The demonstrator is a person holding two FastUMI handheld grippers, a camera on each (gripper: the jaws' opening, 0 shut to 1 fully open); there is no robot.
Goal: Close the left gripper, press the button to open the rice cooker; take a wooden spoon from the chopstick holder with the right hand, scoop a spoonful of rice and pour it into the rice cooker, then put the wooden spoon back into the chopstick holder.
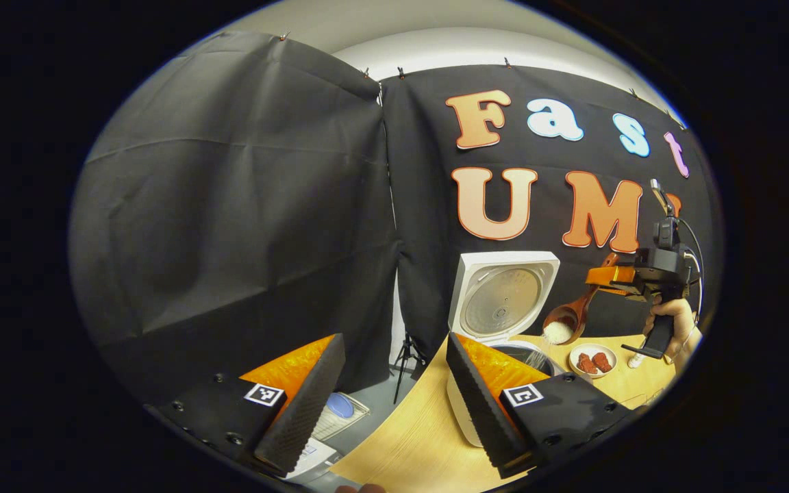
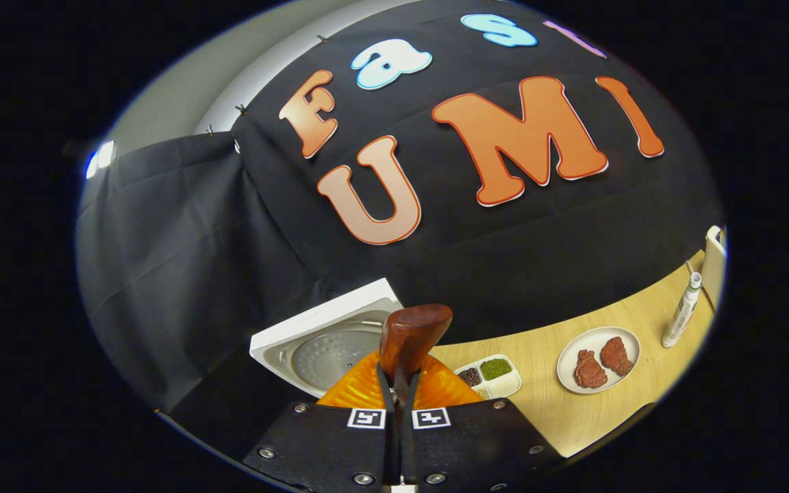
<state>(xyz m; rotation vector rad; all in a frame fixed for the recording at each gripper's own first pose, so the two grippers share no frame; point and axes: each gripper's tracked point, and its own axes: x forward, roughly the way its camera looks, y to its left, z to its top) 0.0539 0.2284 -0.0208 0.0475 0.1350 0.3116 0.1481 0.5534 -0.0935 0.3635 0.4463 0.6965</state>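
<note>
- The step in hand looks like the carry: the right gripper (image 1: 607, 277), held by a hand (image 1: 672, 322), has its fingers pressed together on the handle of the brown wooden spoon (image 1: 569, 318), whose bowl is heaped with white rice (image 1: 559, 333) and hangs just beside the open white rice cooker (image 1: 504, 301) (not yet over the pot).
- In the right gripper view the spoon handle (image 2: 411, 335) stands up between the shut fingers, with the cooker's raised lid (image 2: 329, 346) beyond.
- The left gripper (image 1: 394, 394) hovers with its fingers wide apart, holding nothing.
- Next, I judge, the spoon must move across over the dark inner pot (image 1: 528, 356) and tip, staying level until then so no grains spill onto the pale wooden desk (image 1: 408, 438).
- Counted: one cooker, one spoon, one round white plate (image 2: 598, 368) with two red meat pieces, one white divided dish (image 2: 490, 375), one slim white bottle (image 2: 681, 311).
</note>
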